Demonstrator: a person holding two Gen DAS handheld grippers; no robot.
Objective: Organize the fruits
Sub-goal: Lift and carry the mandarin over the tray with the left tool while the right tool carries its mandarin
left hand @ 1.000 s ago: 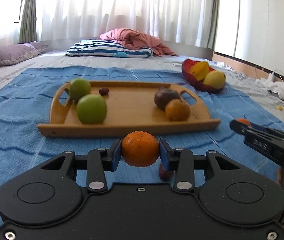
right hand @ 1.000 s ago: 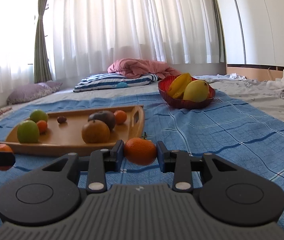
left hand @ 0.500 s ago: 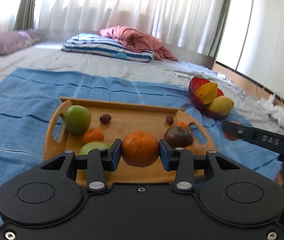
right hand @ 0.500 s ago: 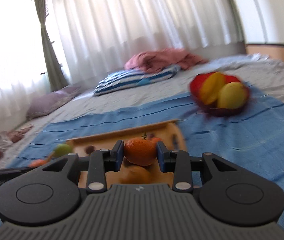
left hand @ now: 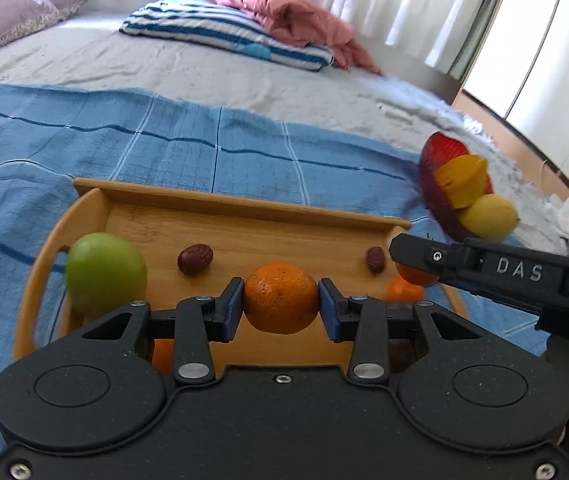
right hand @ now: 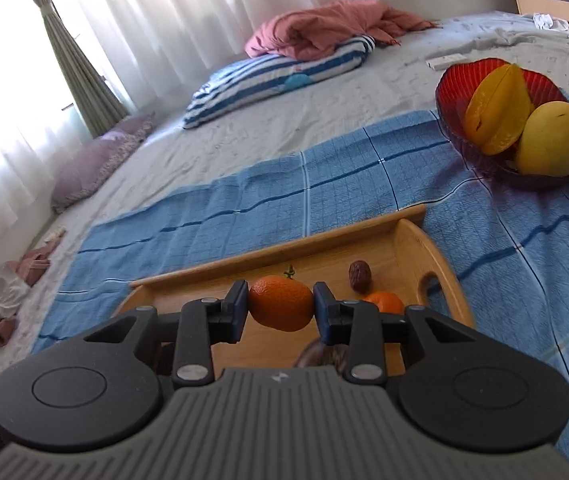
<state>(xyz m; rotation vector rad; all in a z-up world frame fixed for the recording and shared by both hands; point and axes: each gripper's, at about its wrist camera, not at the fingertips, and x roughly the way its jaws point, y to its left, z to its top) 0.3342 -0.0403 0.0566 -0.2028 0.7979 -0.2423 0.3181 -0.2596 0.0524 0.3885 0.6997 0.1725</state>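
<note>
My left gripper (left hand: 280, 305) is shut on an orange (left hand: 280, 298) and holds it above the wooden tray (left hand: 244, 204). My right gripper (right hand: 281, 309) is shut on a second orange (right hand: 281, 307) above the tray's right part (right hand: 404, 236). The right gripper also shows from the side in the left wrist view (left hand: 424, 262), over the tray's right end. On the tray lie a green apple (left hand: 104, 272), two dark dates (left hand: 195, 258), small oranges (right hand: 383, 302) and a dark fruit partly hidden under the right gripper.
A red bowl (right hand: 468, 80) with a starfruit (right hand: 496, 108) and a yellow mango (right hand: 552, 138) stands to the right of the tray on the blue cloth (right hand: 244, 204). A striped pillow (left hand: 224, 32) and pink blanket (left hand: 296, 16) lie behind.
Both grippers have risen from the cloth and moved forward over the tray, each still holding its orange. The views now tilt down onto the tray.
</note>
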